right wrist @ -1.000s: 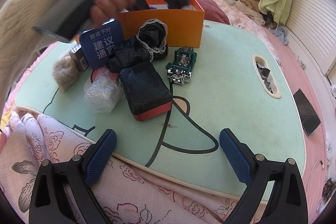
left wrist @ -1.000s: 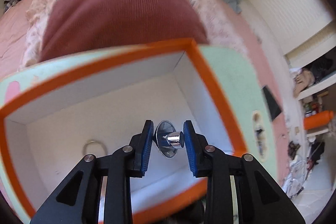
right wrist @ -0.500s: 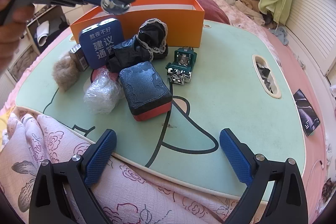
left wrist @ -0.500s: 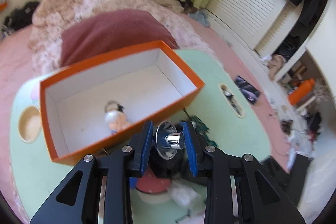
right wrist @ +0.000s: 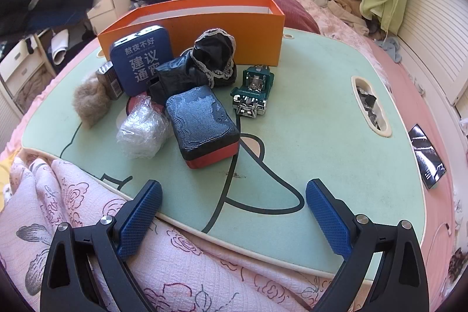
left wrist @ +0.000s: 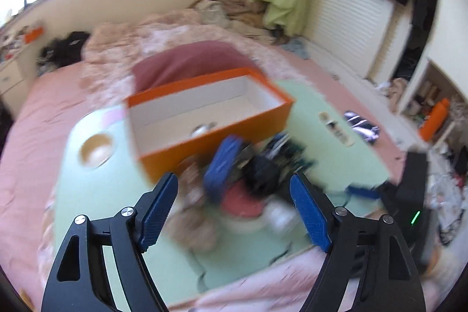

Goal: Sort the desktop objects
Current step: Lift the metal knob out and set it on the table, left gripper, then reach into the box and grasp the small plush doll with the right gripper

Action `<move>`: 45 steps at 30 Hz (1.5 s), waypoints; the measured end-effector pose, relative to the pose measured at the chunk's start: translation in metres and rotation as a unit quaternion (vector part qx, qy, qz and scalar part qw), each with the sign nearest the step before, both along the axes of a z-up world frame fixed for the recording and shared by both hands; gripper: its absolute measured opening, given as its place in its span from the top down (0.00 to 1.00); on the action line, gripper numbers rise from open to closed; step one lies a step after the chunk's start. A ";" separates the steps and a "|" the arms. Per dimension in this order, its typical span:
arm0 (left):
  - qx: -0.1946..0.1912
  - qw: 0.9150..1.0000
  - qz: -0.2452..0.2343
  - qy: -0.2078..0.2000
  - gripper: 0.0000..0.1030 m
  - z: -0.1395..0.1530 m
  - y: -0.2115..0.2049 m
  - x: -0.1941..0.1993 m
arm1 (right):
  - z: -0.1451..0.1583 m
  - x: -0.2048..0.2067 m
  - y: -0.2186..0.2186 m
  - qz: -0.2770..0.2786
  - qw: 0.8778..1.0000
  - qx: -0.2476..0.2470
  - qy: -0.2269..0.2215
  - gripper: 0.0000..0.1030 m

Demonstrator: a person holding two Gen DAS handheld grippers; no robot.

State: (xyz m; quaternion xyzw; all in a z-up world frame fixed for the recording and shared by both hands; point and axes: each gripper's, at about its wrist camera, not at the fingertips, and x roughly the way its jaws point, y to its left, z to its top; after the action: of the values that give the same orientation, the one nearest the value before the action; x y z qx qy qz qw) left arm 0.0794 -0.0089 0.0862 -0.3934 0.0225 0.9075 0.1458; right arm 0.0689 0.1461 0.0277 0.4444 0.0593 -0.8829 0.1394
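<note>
An orange box (right wrist: 204,31) with a white inside stands at the back of the green lap table (right wrist: 321,122). In front of it lie a blue tin (right wrist: 140,60), a black lace cloth (right wrist: 213,54), a green toy car (right wrist: 253,91), a dark case with a red base (right wrist: 201,122), a wad of clear plastic (right wrist: 140,130) and a fur ball (right wrist: 90,101). In the blurred left wrist view my left gripper (left wrist: 233,179) hangs above this pile, its jaws opening with nothing between them. A small pale thing (left wrist: 201,130) lies in the box (left wrist: 222,136). My right gripper (right wrist: 234,184) stands open at the table's near edge.
A flowered pink quilt (right wrist: 87,224) lies under the table's near edge. A phone (right wrist: 427,157) lies on the bed at the right, beyond a slot (right wrist: 370,107) in the table. A round cup hollow (left wrist: 96,151) sits at the table's left. A maroon pillow (left wrist: 190,63) lies behind the box.
My left gripper has drawn back and up from over the box to above the pile. Its jaws have spread, and the shiny metal piece is no longer between them. The right gripper has kept still.
</note>
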 end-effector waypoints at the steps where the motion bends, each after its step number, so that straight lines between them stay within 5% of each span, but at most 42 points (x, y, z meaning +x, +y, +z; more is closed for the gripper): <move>1: 0.000 1.000 0.014 -0.004 0.23 -0.008 -0.008 0.005 | 0.000 0.000 0.000 0.000 1.000 0.000 0.000 0.04; 6: 0.023 0.996 0.064 -0.059 0.23 -0.062 -0.036 0.012 | -0.001 0.001 0.000 0.000 1.000 0.000 0.000 0.04; 9: -0.029 0.996 0.060 -0.066 0.22 -0.084 -0.024 0.008 | -0.001 0.001 0.000 0.000 1.000 0.000 0.000 0.04; 11: -0.073 0.995 0.061 -0.042 0.16 -0.088 -0.011 0.006 | -0.002 0.001 0.000 0.000 1.000 0.000 -0.001 0.04; 14: -0.070 0.995 0.052 -0.045 0.00 -0.092 -0.006 -0.002 | -0.002 0.002 0.000 0.000 1.000 0.000 0.000 0.04; 15: -0.048 0.996 0.043 -0.054 0.00 -0.094 -0.010 -0.006 | -0.002 0.002 0.000 0.000 1.000 0.001 0.000 0.04; 28: -0.045 0.996 0.055 -0.046 0.00 -0.097 -0.017 -0.008 | -0.003 0.002 0.001 -0.002 1.000 -0.001 -0.001 0.05; 32: -0.043 0.997 0.053 -0.045 0.00 -0.097 -0.021 -0.003 | 0.025 -0.010 0.013 -0.011 0.999 -0.033 0.004 0.27; 36: -0.043 0.997 0.053 -0.044 0.00 -0.098 -0.022 -0.004 | 0.091 -0.042 0.012 -0.036 0.994 -0.074 0.066 0.24; 38: -0.043 0.997 0.053 -0.044 0.00 -0.098 -0.022 -0.004 | 0.107 -0.074 -0.003 -0.032 0.995 -0.072 0.056 0.19; 45: -0.041 0.997 0.052 -0.042 0.00 -0.098 -0.023 -0.003 | 0.071 -0.182 -0.066 -0.056 0.997 -0.012 -0.046 0.21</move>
State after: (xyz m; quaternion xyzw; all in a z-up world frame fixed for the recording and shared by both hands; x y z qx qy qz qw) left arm 0.0763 -0.0322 -0.0117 -0.4374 0.0332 0.8948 0.0831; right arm -0.1133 0.0804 0.0990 0.4856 0.0170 -0.8685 0.0981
